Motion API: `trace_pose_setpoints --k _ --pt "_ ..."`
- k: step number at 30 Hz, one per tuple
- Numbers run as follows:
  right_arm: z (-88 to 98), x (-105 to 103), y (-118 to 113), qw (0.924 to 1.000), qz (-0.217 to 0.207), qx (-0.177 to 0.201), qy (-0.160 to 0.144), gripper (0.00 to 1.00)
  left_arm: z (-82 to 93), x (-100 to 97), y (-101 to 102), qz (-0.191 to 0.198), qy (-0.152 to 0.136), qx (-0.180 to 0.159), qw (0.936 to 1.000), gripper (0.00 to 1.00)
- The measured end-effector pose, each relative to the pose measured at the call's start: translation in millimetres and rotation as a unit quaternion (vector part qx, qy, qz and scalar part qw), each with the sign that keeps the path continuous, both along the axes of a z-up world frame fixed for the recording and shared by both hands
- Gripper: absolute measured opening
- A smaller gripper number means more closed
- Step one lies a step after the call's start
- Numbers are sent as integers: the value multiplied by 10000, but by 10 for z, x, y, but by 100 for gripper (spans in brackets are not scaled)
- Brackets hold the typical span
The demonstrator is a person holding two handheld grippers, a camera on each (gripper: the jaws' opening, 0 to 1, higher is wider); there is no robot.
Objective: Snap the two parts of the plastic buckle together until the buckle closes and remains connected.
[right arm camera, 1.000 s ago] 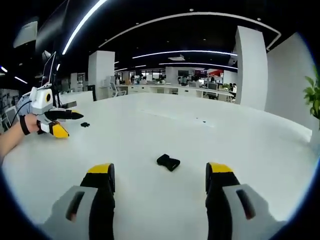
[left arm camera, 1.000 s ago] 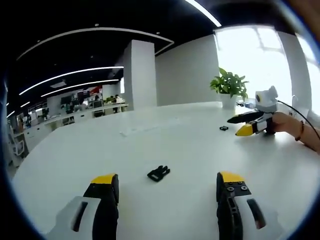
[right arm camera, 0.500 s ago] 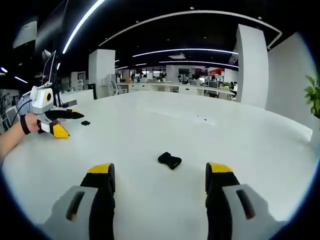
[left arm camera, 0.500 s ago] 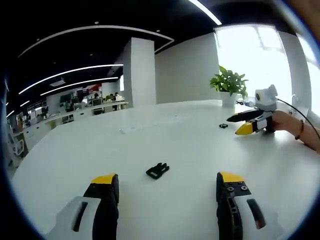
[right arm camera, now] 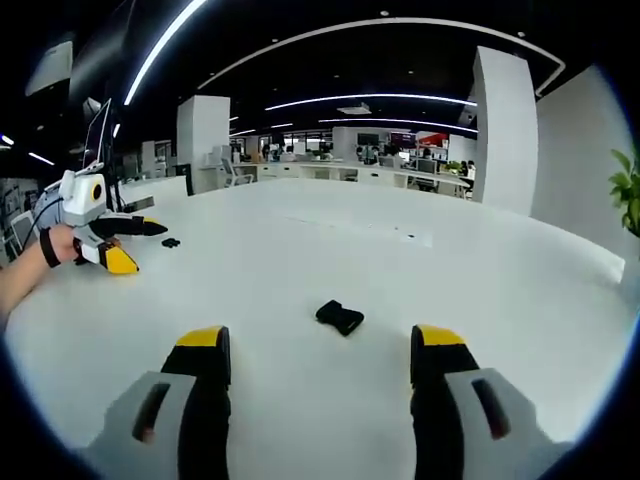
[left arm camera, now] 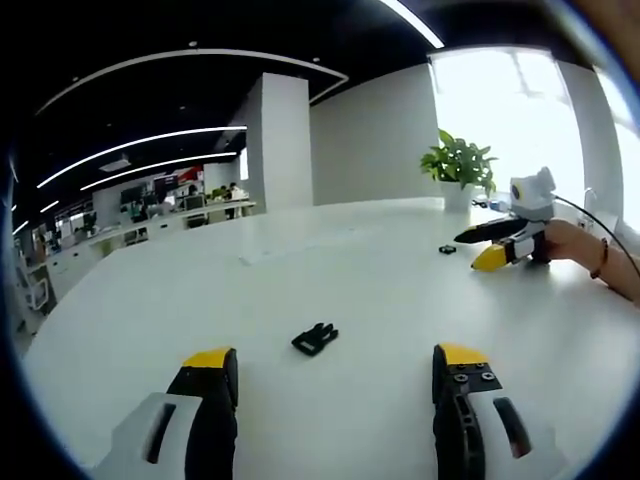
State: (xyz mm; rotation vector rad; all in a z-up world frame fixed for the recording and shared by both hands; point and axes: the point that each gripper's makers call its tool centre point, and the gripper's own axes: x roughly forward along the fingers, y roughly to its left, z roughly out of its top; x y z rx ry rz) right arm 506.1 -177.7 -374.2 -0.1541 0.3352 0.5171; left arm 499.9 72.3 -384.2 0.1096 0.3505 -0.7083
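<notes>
Black plastic, the pronged buckle part point(left arm camera: 315, 339) lies on the white desk point(left arm camera: 380, 300) just ahead of the wide-open, empty left gripper point(left arm camera: 335, 365), its socket part point(right arm camera: 340, 317) likewise before the open, empty right gripper point(right arm camera: 320, 365).

Left gripper point(left arm camera: 325, 365) sits low over the white table point(left arm camera: 380, 300), jaws spread wide, yellow-tipped fingers apart with nothing between them. Just ahead of the gap, slightly toward the left jaw, lies the pronged buckle part point(left arm camera: 314, 339), black, flat on the tabletop, touching neither jaw. Over toward the far right edge of the table, the right gripper point(left arm camera: 478, 248) rests in a person's hand point(left arm camera: 570, 245), its black and yellow fingers parted and pointing left. Just beyond its tips lies a second small black piece point(left arm camera: 446, 250), too small to make out. A potted plant point(left arm camera: 458, 172) stands at the far edge of the table, behind that gripper.
</notes>
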Motion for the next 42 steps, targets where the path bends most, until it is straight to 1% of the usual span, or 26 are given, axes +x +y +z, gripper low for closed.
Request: trace_pose_setpoints --k 14,29,33,37,39,40,42 --pt "-14 26 3 10000 10 -11 -5 75 3 -7 -20 -32 -17 -8 10000 81" --pt "-34 39 94 9999 88 77 -12 74 -4 17 -46 -63 -4 -45 10000 81" --pt "-24 37 125 9999 112 76 -49 74 -12 36 -35 -60 73 -82 9999 81" --pt "-20 44 139 9998 144 92 -51 74 -8 45 -39 -74 58 -84 9999 81" --pt "-17 41 146 9998 153 89 -70 74 -20 70 -36 -45 157 -138 9998 80" --pt "-21 33 156 9998 144 92 -74 74 -7 77 -36 -38 89 -121 9999 80" --pt "-28 0 186 9998 155 96 -78 74 -11 66 -47 -51 99 -125 9999 80"
